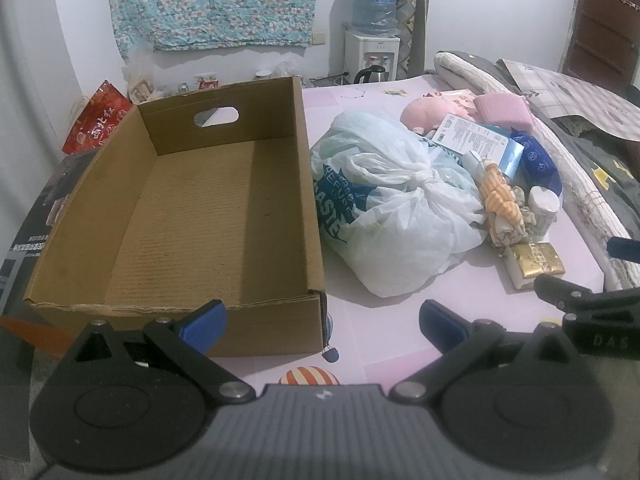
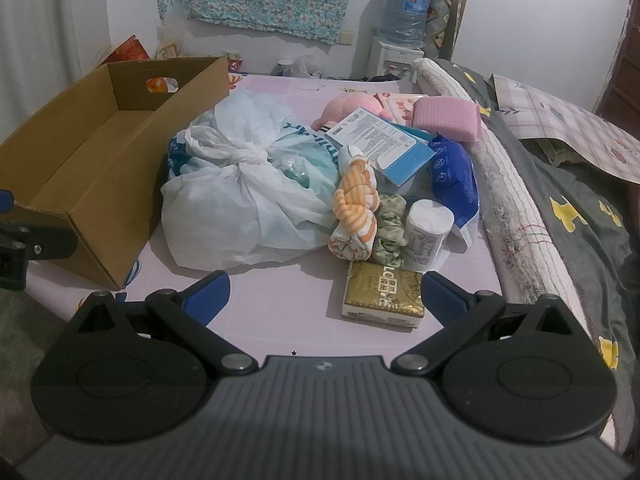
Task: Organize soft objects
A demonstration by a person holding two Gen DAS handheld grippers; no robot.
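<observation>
Both grippers hover with jaws spread wide, holding nothing. Ahead of the left gripper (image 1: 322,322) sits an empty open brown cardboard box (image 1: 192,216), its near wall just beyond the fingertips, on a pale pink patterned surface (image 1: 372,344). Just past the right gripper (image 2: 326,296) lies a gold-wrapped tissue pack (image 2: 382,294), with bare surface to its left. Beyond it crowd a knotted white plastic bag (image 2: 240,204), an orange striped cloth (image 2: 356,208) and a white cylindrical tub (image 2: 428,232).
</observation>
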